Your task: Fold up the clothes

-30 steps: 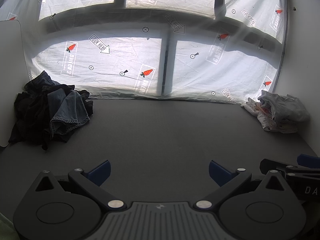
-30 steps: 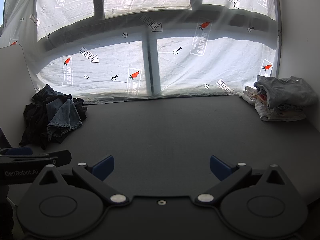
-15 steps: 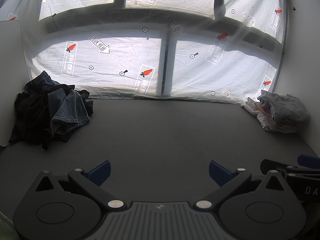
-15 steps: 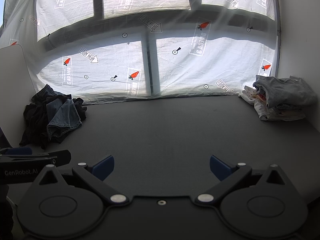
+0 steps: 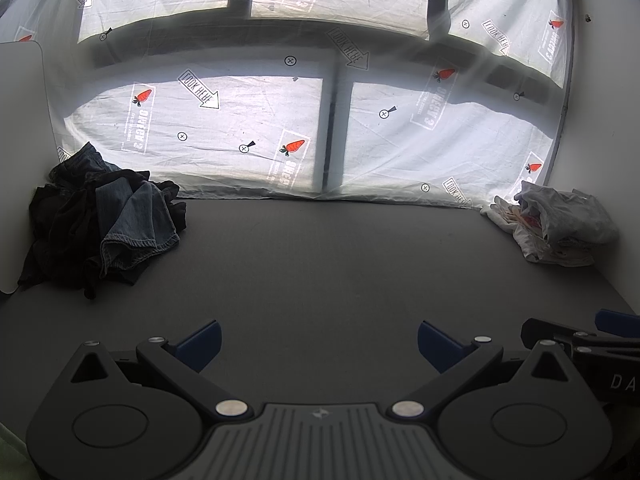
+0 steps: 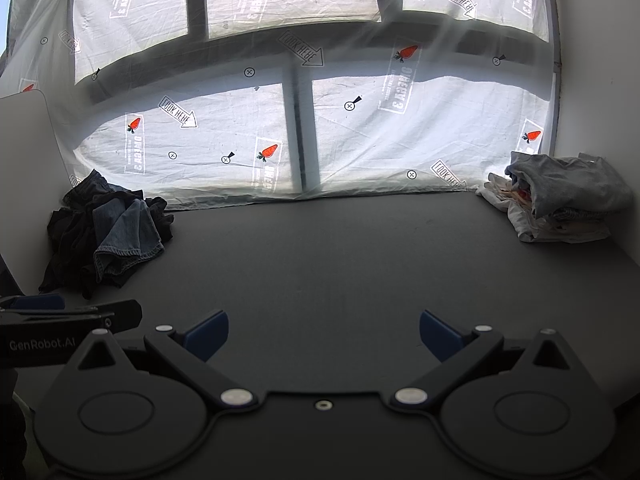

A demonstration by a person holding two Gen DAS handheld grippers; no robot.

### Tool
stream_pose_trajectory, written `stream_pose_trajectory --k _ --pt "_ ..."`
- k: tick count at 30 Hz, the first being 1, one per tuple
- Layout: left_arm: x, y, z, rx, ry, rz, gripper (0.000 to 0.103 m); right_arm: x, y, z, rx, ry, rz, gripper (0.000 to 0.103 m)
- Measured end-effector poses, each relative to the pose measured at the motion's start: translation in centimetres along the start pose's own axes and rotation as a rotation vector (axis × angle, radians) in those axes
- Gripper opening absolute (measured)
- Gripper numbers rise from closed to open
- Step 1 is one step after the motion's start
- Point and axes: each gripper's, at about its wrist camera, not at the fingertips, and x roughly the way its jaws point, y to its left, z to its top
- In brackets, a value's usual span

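Both grippers' fingers (image 5: pixel 198 340) (image 6: pixel 206 332) gape empty over bare table (image 5: pixel 320 264) between clothes piles (image 5: pixel 104 224) (image 5: pixel 560 228).

Both my wrist cams sit low over the near edge of the desk (image 5: pixel 320 264), looking forward along the fingers toward the sheeted window (image 5: pixel 248 128). Left cam: my left tool (image 5: pixel 318 340) fills the bottom, my right tool (image 5: pixel 580 336) pokes in at the lower right edge. Right cam: my right tool at the bottom, left tool (image 6: pixel 72 314) at the lower left edge. So they're side by side, roughly parallel. Shared: whole desk, dark clothes pile (image 5: pixel 104 224) far left, light pile (image 5: pixel 560 224) far right, window. Both piles well away from either lens.
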Motion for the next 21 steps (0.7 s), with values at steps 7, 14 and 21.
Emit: stream_pose_trajectory --k 7,14,21 --pt "0.09 -0.01 0.06 0.000 0.001 0.000 0.103 -0.11 -0.07 0.02 -0.001 -0.001 0.001 0.103" --pt "0.06 0.13 -0.10 -0.004 0.000 0.001 0.103 -0.13 -0.16 -0.02 0.000 0.001 0.000 0.103" --pt "0.12 0.17 -0.05 -0.003 0.001 -0.003 0.103 -0.15 -0.18 -0.08 0.003 -0.001 -0.004 0.103"
